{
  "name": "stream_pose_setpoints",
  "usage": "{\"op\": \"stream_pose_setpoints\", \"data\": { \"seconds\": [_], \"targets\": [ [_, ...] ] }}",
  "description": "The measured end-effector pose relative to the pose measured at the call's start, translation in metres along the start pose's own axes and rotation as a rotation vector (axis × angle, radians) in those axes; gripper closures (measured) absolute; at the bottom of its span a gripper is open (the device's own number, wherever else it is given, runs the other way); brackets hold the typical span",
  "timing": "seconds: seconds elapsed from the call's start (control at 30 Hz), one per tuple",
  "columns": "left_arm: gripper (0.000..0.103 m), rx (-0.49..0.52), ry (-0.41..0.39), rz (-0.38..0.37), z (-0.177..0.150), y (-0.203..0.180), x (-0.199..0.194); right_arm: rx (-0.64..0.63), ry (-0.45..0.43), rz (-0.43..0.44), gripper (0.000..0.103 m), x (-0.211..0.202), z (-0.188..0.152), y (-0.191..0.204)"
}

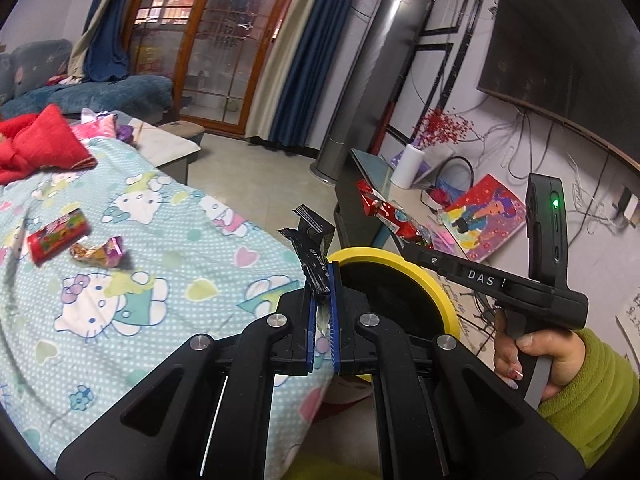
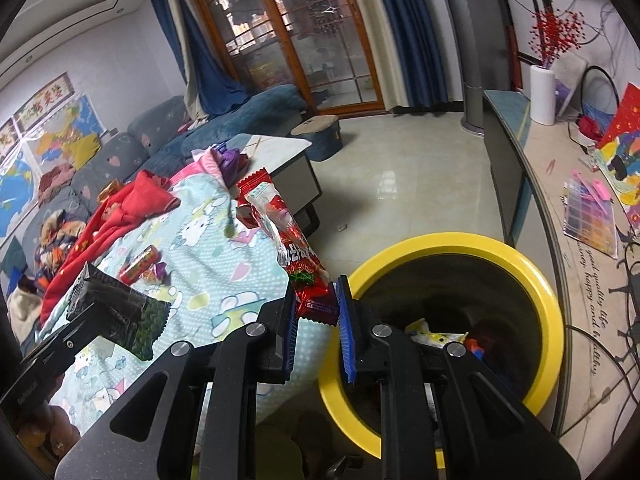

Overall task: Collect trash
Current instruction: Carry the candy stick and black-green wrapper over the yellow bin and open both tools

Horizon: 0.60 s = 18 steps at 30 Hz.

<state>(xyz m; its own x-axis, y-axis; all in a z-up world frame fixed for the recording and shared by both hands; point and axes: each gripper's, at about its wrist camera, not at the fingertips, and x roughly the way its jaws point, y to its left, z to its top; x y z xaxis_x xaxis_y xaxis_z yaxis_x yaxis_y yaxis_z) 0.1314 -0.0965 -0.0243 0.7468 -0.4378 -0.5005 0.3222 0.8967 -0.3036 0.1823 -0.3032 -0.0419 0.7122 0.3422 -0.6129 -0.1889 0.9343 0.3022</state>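
Blue-padded and nearest our lens, our right gripper (image 2: 316, 312) is clamped on a red snack wrapper (image 2: 294, 252), just left of the yellow-rimmed trash bin (image 2: 536, 280), not yet over its mouth. Our left gripper (image 1: 322, 280) pinches a black wrapper (image 1: 310, 256), also left of the bin. We judge that releasing now would drop either piece onto the Hello Kitty blanket (image 1: 160, 280) or the floor beside the bin. A red candy box (image 1: 56, 236) and crumpled foil wrapper (image 1: 100, 252) lie farther left of the bin.
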Motion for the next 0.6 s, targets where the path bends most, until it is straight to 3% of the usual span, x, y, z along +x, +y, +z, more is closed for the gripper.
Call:
{"op": "stream_pose_setpoints", "data": {
  "seconds": [0.6],
  "targets": [
    [0.101, 0.149, 0.057, -0.074, -0.005, -0.06, 0.035, 0.104, 0.007, -0.082, 0.085, -0.011, -0.021, -0.069]
  ]
}}
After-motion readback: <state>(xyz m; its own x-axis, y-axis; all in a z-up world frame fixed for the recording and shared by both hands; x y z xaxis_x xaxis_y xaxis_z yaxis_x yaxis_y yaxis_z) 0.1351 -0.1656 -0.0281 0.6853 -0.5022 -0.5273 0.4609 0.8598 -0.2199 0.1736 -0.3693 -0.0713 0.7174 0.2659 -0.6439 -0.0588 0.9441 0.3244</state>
